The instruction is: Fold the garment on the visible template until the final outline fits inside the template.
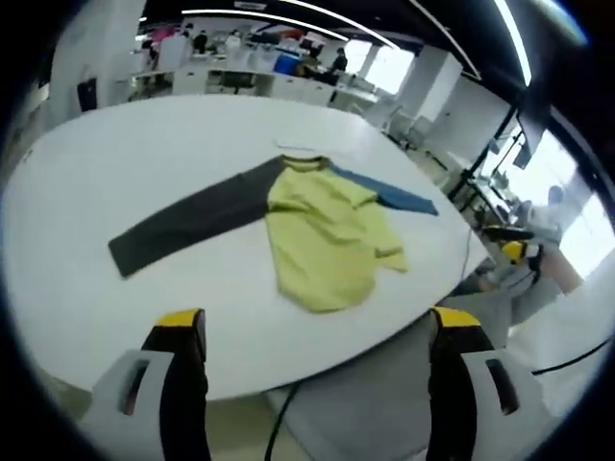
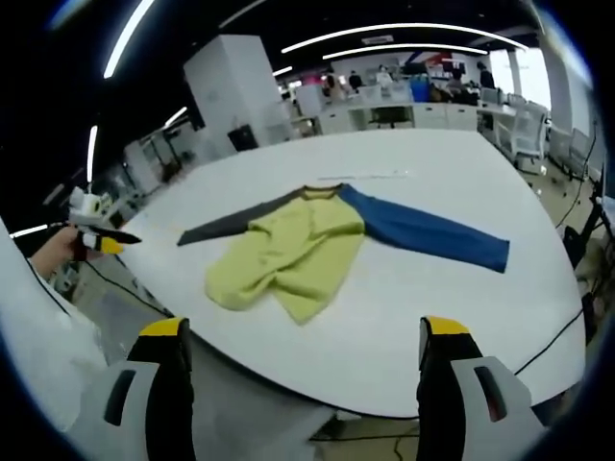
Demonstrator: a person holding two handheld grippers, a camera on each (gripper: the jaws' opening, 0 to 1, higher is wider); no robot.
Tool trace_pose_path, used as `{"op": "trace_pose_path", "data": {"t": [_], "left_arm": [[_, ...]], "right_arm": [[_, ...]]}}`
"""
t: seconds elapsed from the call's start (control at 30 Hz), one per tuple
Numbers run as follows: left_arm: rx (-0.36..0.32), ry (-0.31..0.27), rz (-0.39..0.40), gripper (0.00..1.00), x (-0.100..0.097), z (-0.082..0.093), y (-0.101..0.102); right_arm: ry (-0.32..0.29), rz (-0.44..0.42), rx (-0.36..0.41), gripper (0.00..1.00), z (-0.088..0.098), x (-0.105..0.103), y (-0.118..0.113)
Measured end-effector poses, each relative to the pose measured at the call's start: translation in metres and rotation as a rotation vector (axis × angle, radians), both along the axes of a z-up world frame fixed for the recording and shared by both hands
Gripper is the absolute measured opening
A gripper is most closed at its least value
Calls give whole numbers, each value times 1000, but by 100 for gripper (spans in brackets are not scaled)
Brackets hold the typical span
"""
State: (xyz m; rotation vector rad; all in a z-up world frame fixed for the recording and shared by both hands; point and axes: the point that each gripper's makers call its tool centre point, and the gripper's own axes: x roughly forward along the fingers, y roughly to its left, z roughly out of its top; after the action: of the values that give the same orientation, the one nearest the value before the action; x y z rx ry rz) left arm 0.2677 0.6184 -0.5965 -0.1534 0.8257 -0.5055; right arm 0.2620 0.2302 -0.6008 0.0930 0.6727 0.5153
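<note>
Both tools hang off the near edge of the counter (image 1: 115, 192), jaws spread wide with nothing between them: left tool (image 1: 317, 331) in the left gripper view, right tool (image 2: 303, 341) in the right gripper view. Neither touches cloth.

Shirt (image 1: 322, 235) lies flat mid-counter, well ahead of both tools, collar at the far side and hem toward the person. Yellow body (image 2: 288, 254) is rumpled, with its lower edge bunched and partly flipped. Sleeves run out sideways, so the shirt's long axis lies across the person's front, not away from them.

Dark grey sleeve (image 1: 187, 226) stretches toward the person's left and ends nearest the left tool. Blue sleeve (image 2: 423, 233) stretches toward the person's right, its cuff nearest the right tool. In the left gripper view the blue sleeve looks short, foreshortened on the far side.

A template outline is not clear on the white surface; a thin pale strip (image 2: 365, 176) sits just past the collar, and I cannot tell what it is.

Judgement: folding has not started. Each sleeve is best taken by its same-side tool, cuff pulled inward across the body. Both need to reach forward over the edge first.

Left tool also shows small at the left of the right gripper view, held in a hand (image 2: 62, 248).
</note>
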Motion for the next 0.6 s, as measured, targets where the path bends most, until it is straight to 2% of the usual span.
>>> {"op": "trace_pose_path", "data": {"t": [0.17, 0.3, 0.6], "left_arm": [[-20, -12, -9, 99, -8, 6, -7], [7, -15, -57, 99, -15, 5, -10], [-6, -16, -34, 99, -23, 3, -4]], "right_arm": [[3, 2, -2, 98, 0, -2, -3], [9, 5, -3, 98, -1, -6, -6], [10, 23, -2, 99, 0, -8, -7]]}}
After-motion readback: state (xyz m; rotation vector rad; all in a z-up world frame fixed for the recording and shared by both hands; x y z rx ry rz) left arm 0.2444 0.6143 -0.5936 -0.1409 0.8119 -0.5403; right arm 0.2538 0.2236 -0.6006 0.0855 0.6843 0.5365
